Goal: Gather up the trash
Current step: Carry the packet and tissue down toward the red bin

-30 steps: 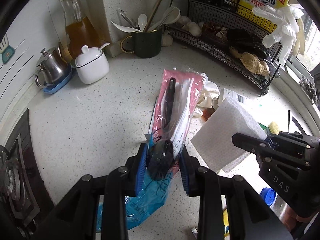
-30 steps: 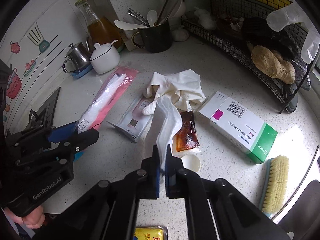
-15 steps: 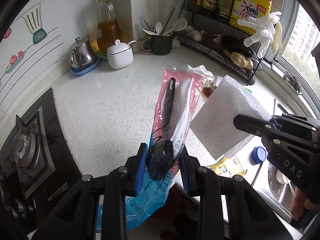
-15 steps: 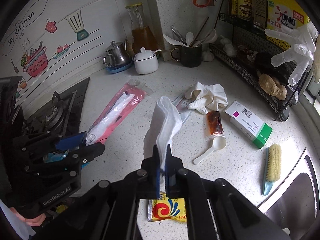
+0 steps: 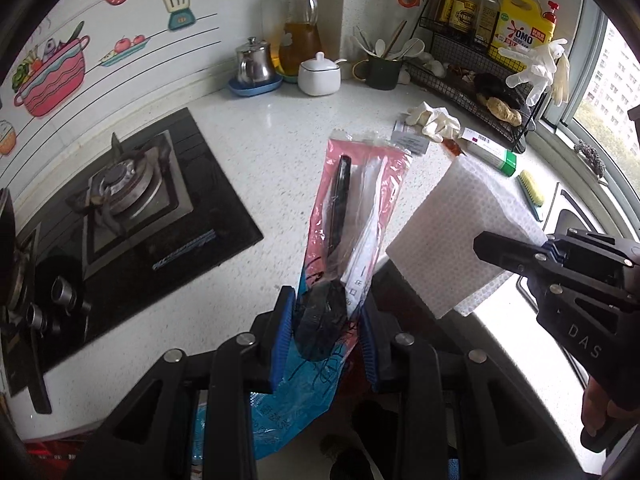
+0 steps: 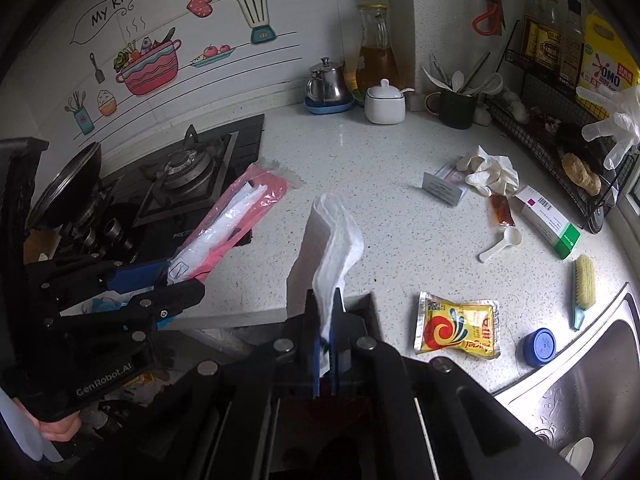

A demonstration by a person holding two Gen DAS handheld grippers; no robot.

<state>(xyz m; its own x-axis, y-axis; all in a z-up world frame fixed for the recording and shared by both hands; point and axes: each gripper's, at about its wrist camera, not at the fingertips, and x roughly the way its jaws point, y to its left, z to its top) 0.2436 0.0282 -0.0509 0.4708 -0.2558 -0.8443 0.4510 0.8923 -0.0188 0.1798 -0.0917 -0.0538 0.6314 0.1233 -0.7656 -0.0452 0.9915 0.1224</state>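
My left gripper (image 5: 324, 336) is shut on a long pink and blue plastic packet (image 5: 356, 200) with a black utensil inside, held up over the counter's front edge; it also shows in the right wrist view (image 6: 236, 216). My right gripper (image 6: 328, 340) is shut on a white paper towel (image 6: 332, 248), also seen in the left wrist view (image 5: 460, 232). On the white counter (image 6: 360, 168) lie crumpled white gloves (image 6: 492, 172), a red sauce sachet (image 6: 502, 210), a white scoop (image 6: 502, 242), a green and white box (image 6: 548, 220), a yellow sachet (image 6: 456, 328) and a blue cap (image 6: 540, 346).
A gas hob (image 5: 120, 208) lies at the left. A kettle (image 6: 326, 84), oil jar (image 6: 376, 56), sugar pot (image 6: 384, 100) and utensil mug (image 6: 456, 108) stand at the back. A wire rack (image 6: 560, 128) is at the right, a brush (image 6: 582, 284) and sink (image 6: 580, 392) at the front right.
Both grippers have pulled back and up from the counter with their loads still held. The view has widened to take in the hob, the sink and the counter's front edge.
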